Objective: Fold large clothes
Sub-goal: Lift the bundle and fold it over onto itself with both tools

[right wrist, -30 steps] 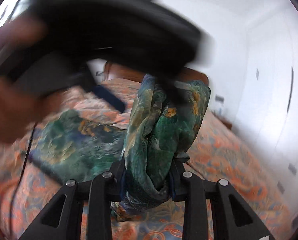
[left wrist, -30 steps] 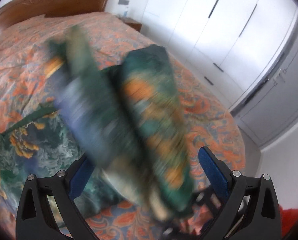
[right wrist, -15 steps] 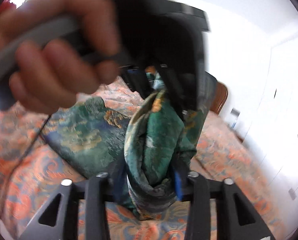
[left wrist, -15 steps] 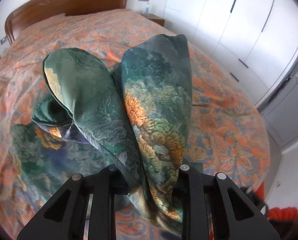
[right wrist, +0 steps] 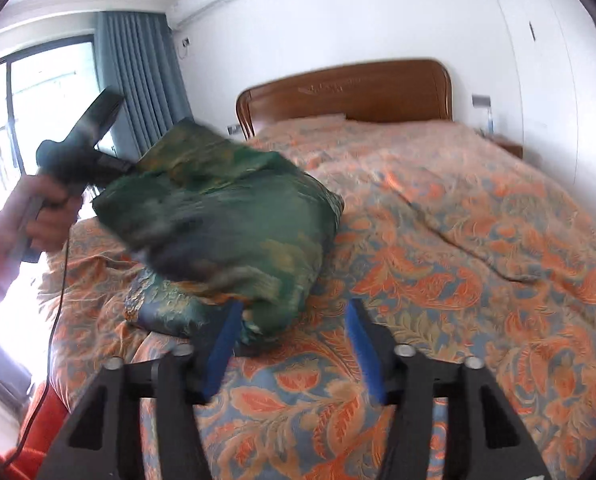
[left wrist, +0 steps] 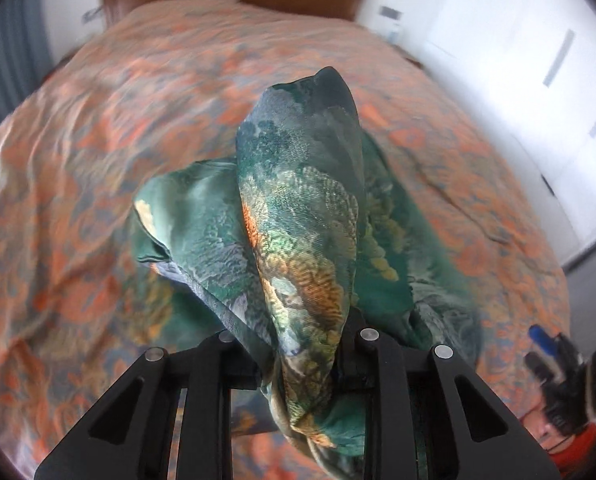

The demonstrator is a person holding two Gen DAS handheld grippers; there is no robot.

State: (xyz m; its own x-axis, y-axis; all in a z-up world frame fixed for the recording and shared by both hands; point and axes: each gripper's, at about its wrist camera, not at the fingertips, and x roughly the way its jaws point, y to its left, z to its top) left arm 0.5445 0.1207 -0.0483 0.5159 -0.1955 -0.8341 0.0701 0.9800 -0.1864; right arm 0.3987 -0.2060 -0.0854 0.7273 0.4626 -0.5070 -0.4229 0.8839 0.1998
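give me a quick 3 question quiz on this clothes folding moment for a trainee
1. True or false: the right gripper is clamped on the green garment.
2. Which gripper grips the garment now? A) left B) right C) neither
3. Fill in: the garment's lower part rests on the orange patterned ____.

Key:
1. False; its blue fingers stand apart.
2. A; the left gripper pinches the cloth.
3. Bedspread.

Home bedroom, bed (right wrist: 477,240) with wooden headboard (right wrist: 349,92), curtains (right wrist: 142,80), white wardrobes (left wrist: 537,60)
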